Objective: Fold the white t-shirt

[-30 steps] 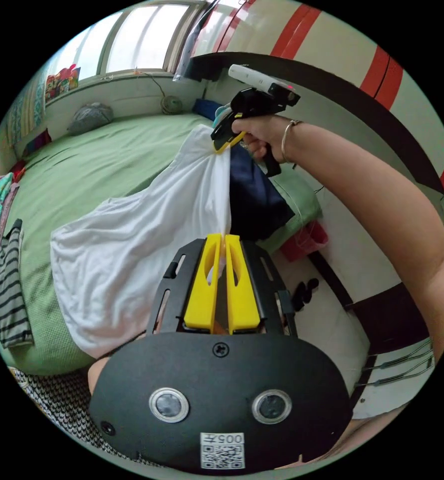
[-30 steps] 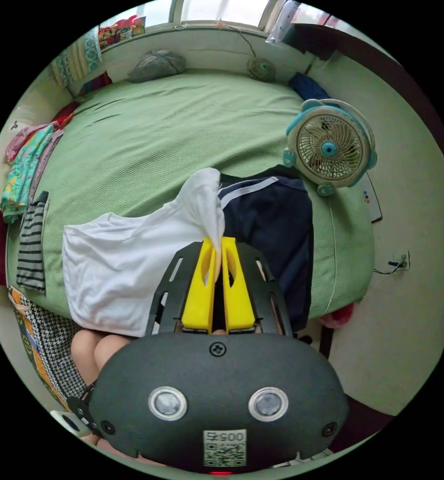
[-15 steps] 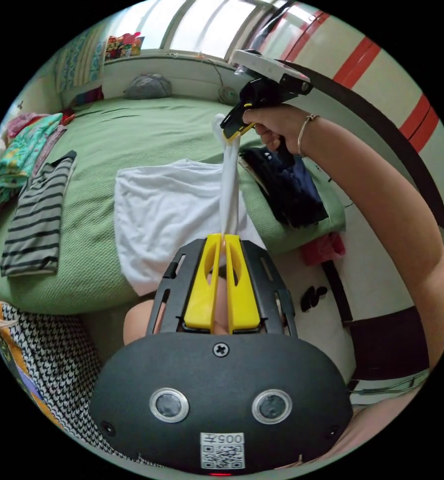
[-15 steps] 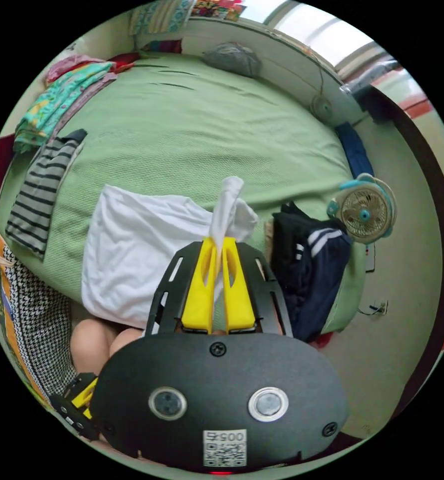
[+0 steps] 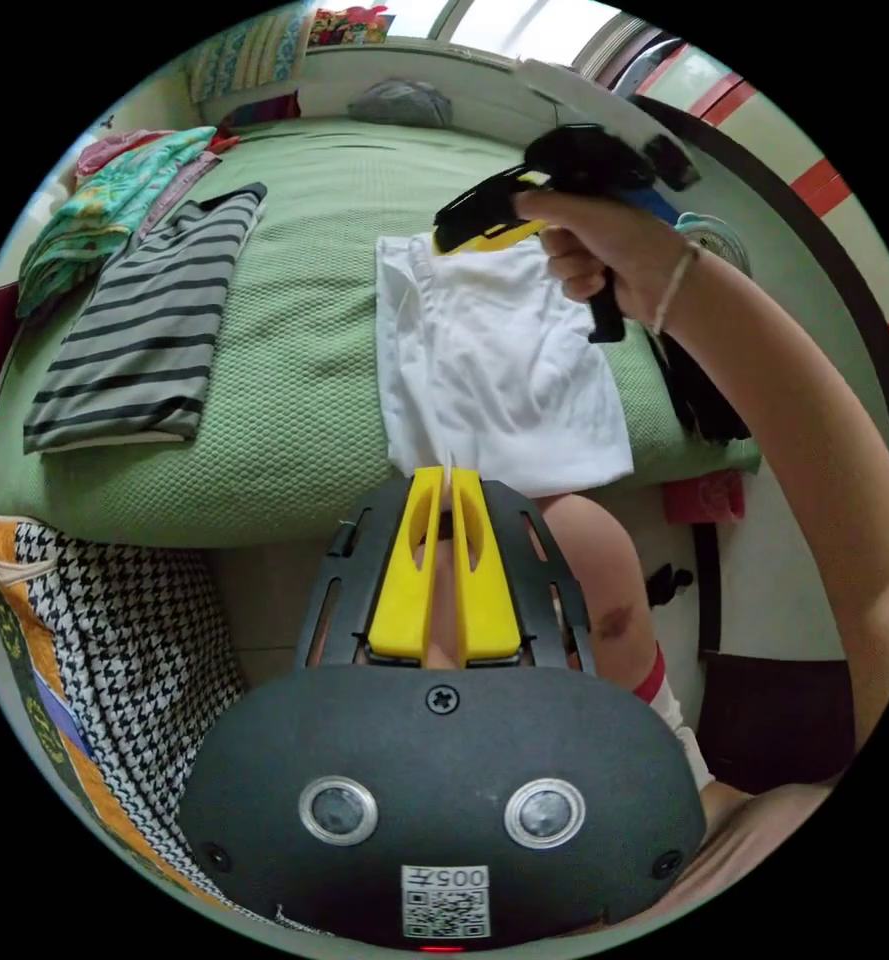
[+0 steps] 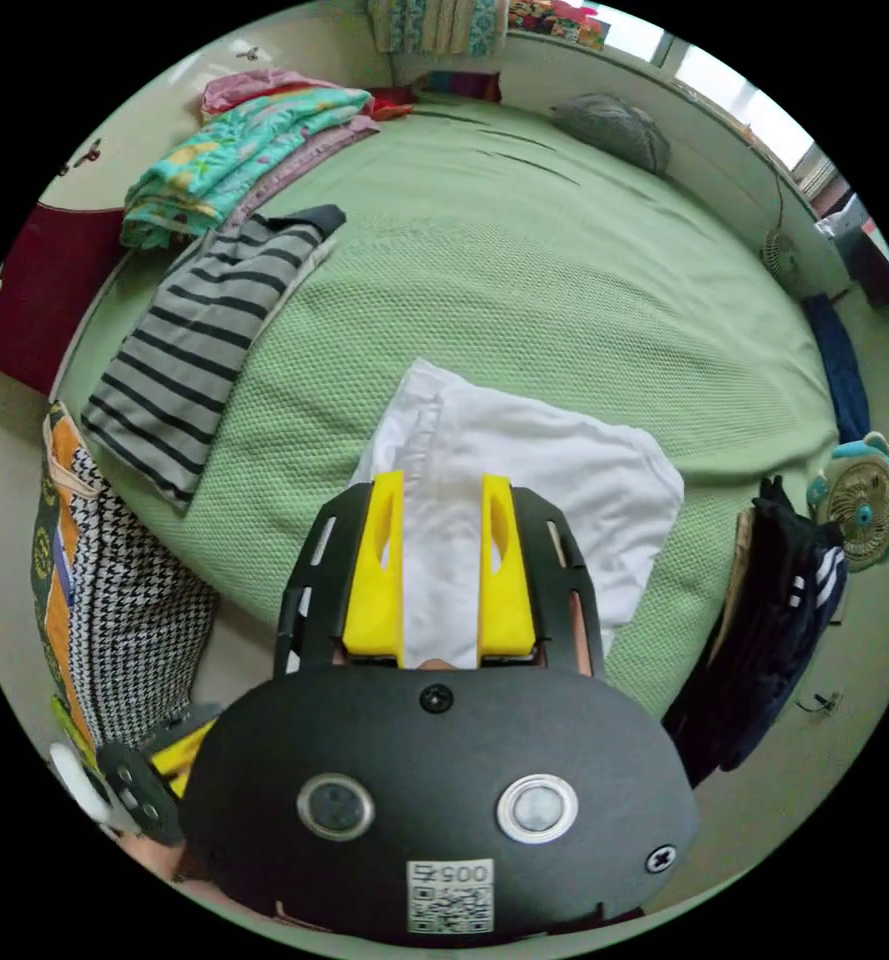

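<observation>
The right gripper (image 6: pixel 442 490) gapes over the folded white cotton t-shirt (image 6: pixel 554 480); the left gripper (image 5: pixel 448 480) (jaws together) pinches its hem.

The right tool (image 5: pixel 484 225) is motion-blurred in the left gripper view, so you can't tell how its jaws sit against the white t-shirt (image 5: pixel 494 360). The person's arm (image 5: pixel 794 420) covers most of the dark clothes (image 5: pixel 709 400) and the small fan (image 5: pixel 719 235). In the right gripper view the tool's black body hides the near edge of the shirt, and the left tool (image 6: pixel 169 770) is barely peeking out.
</observation>
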A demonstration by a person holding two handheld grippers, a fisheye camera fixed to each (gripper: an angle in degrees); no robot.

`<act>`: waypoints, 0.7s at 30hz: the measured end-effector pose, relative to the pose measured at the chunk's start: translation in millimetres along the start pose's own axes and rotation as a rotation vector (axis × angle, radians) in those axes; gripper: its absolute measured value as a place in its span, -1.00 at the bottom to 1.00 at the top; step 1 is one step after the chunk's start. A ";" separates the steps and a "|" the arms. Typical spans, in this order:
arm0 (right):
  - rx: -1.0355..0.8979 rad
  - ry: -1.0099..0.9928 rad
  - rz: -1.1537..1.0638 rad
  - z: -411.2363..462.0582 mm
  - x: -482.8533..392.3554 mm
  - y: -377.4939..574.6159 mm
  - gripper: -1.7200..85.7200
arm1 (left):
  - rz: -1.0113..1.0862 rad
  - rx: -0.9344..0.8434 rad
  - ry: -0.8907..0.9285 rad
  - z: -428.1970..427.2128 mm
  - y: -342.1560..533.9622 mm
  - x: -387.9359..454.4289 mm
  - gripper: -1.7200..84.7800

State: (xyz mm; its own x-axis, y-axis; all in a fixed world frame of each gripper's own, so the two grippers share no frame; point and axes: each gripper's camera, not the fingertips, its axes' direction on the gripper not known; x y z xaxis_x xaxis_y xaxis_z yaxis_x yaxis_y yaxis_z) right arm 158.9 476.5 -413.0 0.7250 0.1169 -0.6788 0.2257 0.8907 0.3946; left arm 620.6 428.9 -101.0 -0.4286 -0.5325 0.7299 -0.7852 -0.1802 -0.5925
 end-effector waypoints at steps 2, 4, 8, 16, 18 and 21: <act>0.076 -0.015 -0.014 -12.2 10.5 26.9 -0.71 | 0.004 0.008 0.006 -1.8 -4.1 -5.6 -0.94; 0.152 0.011 -0.039 -20.3 20.6 61.9 -0.70 | 0.005 0.015 0.011 -5.1 -5.4 -6.1 -0.94; 0.189 0.057 -0.010 -15.2 47.5 160.0 -0.69 | 0.013 0.053 0.030 -19.1 -5.8 -2.3 -0.94; 0.302 0.147 0.054 -1.0 43.0 335.1 -0.71 | 0.062 0.116 0.024 -55.1 -20.6 14.9 -0.94; 0.289 0.179 0.097 10.2 38.7 359.2 -0.70 | 0.082 0.131 0.005 -64.3 -25.4 22.8 -0.94; 0.276 0.160 0.177 22.1 43.1 367.2 -0.72 | 0.111 0.143 0.027 -76.6 -31.7 32.8 -0.94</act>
State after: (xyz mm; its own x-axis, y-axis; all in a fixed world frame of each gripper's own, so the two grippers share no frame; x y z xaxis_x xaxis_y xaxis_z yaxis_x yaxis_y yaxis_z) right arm 287.4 798.9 -283.6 0.6625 0.3457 -0.6645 0.2888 0.7006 0.6525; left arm 597.2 480.6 -32.2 -0.5227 -0.5335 0.6649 -0.6612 -0.2386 -0.7113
